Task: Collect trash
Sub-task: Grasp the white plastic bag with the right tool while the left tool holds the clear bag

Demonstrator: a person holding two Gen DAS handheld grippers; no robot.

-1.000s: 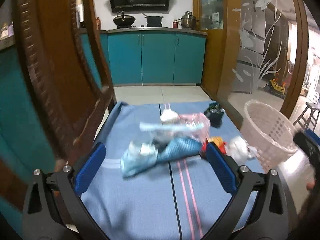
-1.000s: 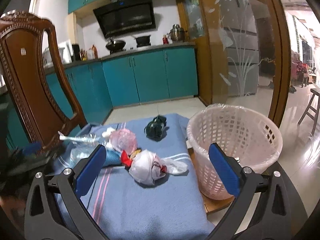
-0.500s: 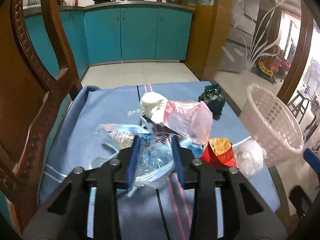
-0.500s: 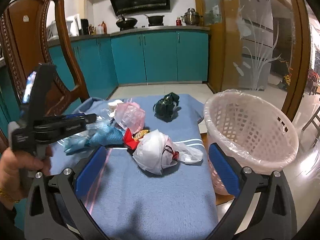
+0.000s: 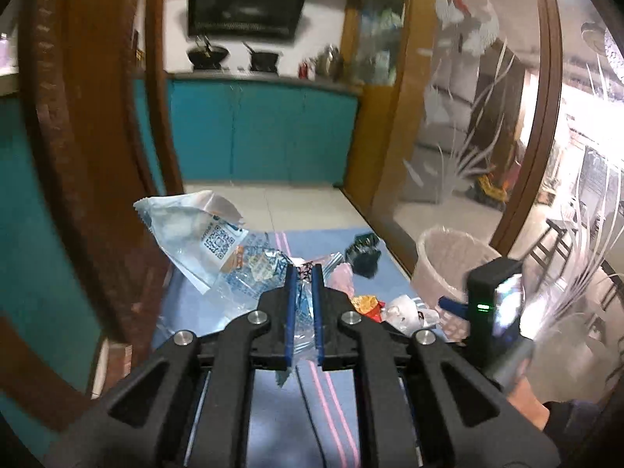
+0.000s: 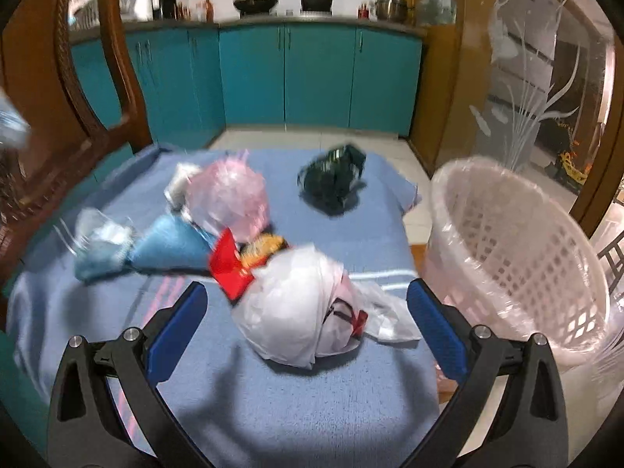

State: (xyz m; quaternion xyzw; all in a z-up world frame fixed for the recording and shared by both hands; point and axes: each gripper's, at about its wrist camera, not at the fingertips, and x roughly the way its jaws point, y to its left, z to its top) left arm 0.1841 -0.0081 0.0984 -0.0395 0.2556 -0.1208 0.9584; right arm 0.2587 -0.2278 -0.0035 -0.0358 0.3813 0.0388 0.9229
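Note:
My left gripper [image 5: 303, 273] is shut on a clear plastic wrapper [image 5: 202, 238] with blue print and holds it up above the blue tablecloth [image 5: 273, 409]. My right gripper [image 6: 306, 304] is open, its blue pads either side of a white plastic bag [image 6: 292, 312] on the cloth [image 6: 312, 397]. Behind the bag lie a red and yellow wrapper [image 6: 230, 265], a blue bag [image 6: 171, 245], a pink bag [image 6: 230, 199] and a dark green bag [image 6: 335, 179]. A pink lattice basket [image 6: 514, 257] lined with plastic stands at the table's right edge; it also shows in the left wrist view [image 5: 448, 261].
A carved wooden chair back [image 6: 50, 117] stands close at the table's left side. A glass door with a wooden frame [image 6: 538, 89] is to the right. Teal kitchen cabinets [image 6: 312, 78] stand beyond the floor at the back.
My left gripper has lifted the clear wrapper off the pile and risen well above the table. My right gripper has moved forward and lower, closing in on the white bag.

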